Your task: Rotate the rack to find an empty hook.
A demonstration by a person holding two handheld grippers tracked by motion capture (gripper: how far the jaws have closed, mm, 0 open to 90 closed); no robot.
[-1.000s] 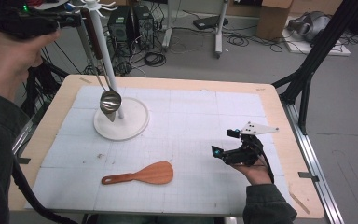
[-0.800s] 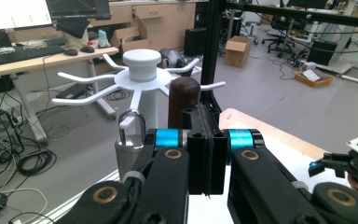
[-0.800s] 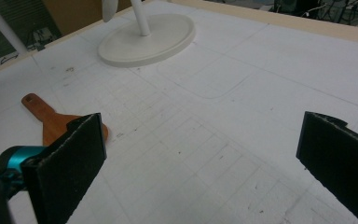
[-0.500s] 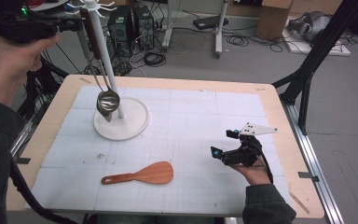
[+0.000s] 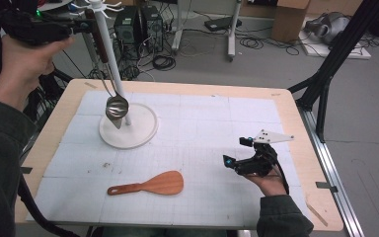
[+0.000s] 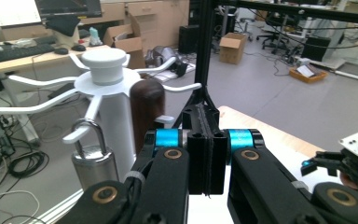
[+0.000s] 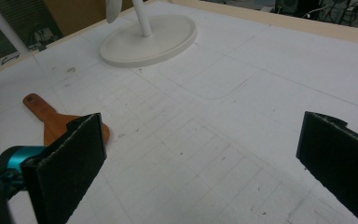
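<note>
Your left gripper [image 5: 81, 25] squeezed the brown handle of the ladle [image 5: 116, 106] hanging by the rack [image 5: 109, 64] at 10 o'clock, your right gripper [image 5: 241, 152] stayed open, and a bump could tip that rack.

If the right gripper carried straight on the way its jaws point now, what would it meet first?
Probably the bare white mat ahead of the right gripper. The wooden spatula lies off to one side; the rack's base sits farther on.
</note>
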